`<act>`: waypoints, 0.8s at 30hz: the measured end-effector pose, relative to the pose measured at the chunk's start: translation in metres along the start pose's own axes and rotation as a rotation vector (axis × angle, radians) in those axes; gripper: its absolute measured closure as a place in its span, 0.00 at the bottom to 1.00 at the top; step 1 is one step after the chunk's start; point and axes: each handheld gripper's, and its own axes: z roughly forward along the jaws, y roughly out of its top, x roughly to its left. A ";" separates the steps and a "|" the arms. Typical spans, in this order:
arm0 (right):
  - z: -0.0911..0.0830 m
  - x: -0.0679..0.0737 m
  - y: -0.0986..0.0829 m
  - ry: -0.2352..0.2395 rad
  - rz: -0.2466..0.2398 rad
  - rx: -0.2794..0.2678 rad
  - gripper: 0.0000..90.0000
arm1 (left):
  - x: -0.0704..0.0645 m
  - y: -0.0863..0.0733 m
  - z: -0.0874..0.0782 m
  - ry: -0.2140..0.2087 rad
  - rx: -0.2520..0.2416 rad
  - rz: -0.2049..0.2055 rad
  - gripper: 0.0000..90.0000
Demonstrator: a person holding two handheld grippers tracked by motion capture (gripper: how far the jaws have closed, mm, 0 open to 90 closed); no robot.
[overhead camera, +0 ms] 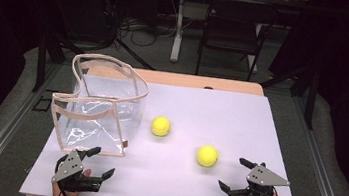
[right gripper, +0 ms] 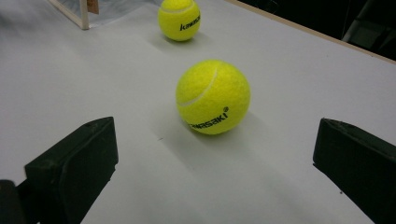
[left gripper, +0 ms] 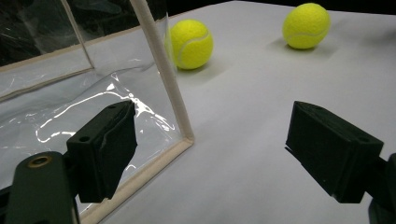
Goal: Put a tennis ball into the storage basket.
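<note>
Two yellow tennis balls lie on the white table sheet: one (overhead camera: 161, 126) (left gripper: 190, 44) (right gripper: 180, 19) beside the bag, the other (overhead camera: 207, 156) (left gripper: 306, 25) (right gripper: 213, 96) nearer the right hand. A clear plastic tote bag (overhead camera: 98, 106) (left gripper: 70, 93) with beige trim stands upright at the left. My left gripper (overhead camera: 96, 160) (left gripper: 210, 149) is open at the front left, just before the bag's near corner. My right gripper (overhead camera: 235, 174) (right gripper: 215, 163) is open at the front right, facing the nearer ball with nothing between its jaws.
The white sheet (overhead camera: 221, 114) covers a wooden table whose edge (overhead camera: 199, 82) shows at the back. A dark chair (overhead camera: 233, 32) and a table leg (overhead camera: 178, 28) stand behind. Grey floor rails run along both sides.
</note>
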 end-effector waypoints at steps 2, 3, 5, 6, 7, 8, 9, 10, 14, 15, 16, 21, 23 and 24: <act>0.000 0.000 0.000 -0.003 0.002 0.004 0.00 | 0.000 0.000 0.000 0.003 0.002 0.003 0.18; 0.000 -0.001 0.000 -0.002 0.002 0.006 0.00 | 0.000 0.000 0.000 0.003 -0.001 0.001 0.18; 0.000 -0.001 0.000 0.003 0.001 0.005 0.00 | 0.000 0.000 0.000 0.004 0.002 0.003 0.18; 0.000 -0.001 0.001 0.007 0.004 0.003 0.00 | 0.000 0.000 0.000 0.007 0.001 0.002 0.18; 0.001 -0.001 0.001 0.011 0.007 0.007 0.00 | 0.000 0.000 0.000 0.010 0.000 -0.003 0.18; 0.001 -0.001 0.001 0.013 0.013 0.009 0.00 | 0.000 -0.001 0.000 0.015 0.002 -0.004 0.18; 0.002 -0.002 0.001 0.016 0.014 0.010 0.00 | 0.000 -0.001 0.000 0.015 0.002 -0.004 0.18; 0.002 -0.002 0.001 0.016 0.014 0.010 0.00 | 0.001 -0.001 -0.001 0.013 0.003 -0.005 0.18; 0.003 -0.002 0.008 0.006 0.000 0.025 0.00 | -0.001 0.000 -0.002 0.007 -0.008 0.008 0.18; 0.003 -0.003 0.009 0.011 0.009 0.026 0.00 | -0.001 0.000 -0.001 0.006 0.001 0.010 0.18; 0.004 -0.004 0.009 0.013 0.021 0.024 0.00 | -0.001 0.000 -0.001 0.006 0.001 0.010 0.18; 0.010 -0.007 0.011 0.015 0.033 0.058 0.00 | 0.000 0.000 -0.001 0.008 -0.005 0.003 0.18; 0.013 -0.007 0.012 0.019 0.026 0.075 0.00 | -0.001 0.000 -0.001 0.011 -0.001 0.008 0.18; 0.014 -0.006 0.014 0.017 0.022 0.083 0.00 | 0.000 -0.001 0.000 0.010 -0.001 0.005 0.18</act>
